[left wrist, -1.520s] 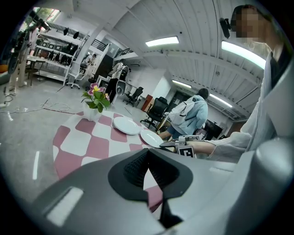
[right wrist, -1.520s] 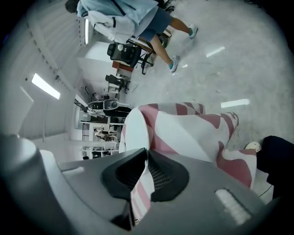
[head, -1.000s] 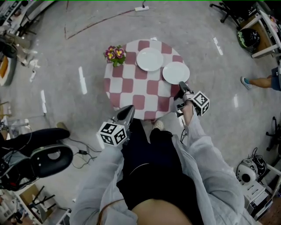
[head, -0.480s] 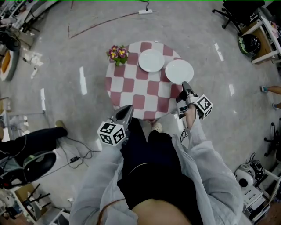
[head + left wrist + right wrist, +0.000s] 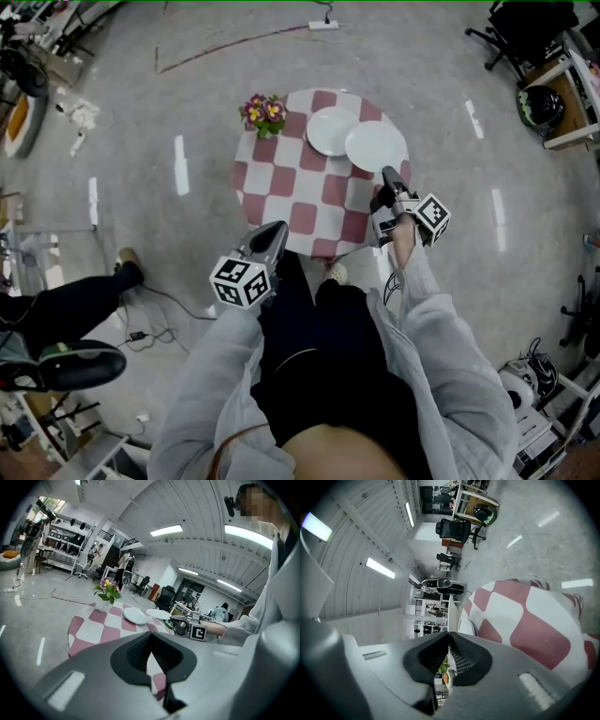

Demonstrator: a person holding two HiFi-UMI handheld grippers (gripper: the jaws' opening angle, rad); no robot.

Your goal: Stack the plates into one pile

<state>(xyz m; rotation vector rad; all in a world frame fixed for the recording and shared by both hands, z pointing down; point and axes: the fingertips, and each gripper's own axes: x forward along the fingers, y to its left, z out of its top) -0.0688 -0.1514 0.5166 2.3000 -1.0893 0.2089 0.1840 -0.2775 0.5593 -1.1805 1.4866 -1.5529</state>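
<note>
The right claw (image 5: 386, 175) is clamping shut on the near rim of the right-hand plate (image 5: 376, 145), close to the right edge of the tabletop (image 5: 291, 202). In the right gripper view, the thin white rim is running straight up from between the pressed jaws. This plate is sitting toward the far right of the round, red-and-white checked tabletop. From the head view its left rim is overlapping the right rim of the second plate (image 5: 328, 129), which is lying flat by the far edge. Whether the gripped plate is resting on the cloth or hanging clear of it cannot be told. A pot of flowers (image 5: 264, 114) is standing at the far left edge, just beside the second plate but not touching it. The left claw (image 5: 278, 229) is hovering just off the near edge, in front of the person's body. It is pointing toward the tabletop, with its jaws closed together and nothing between them.
</note>
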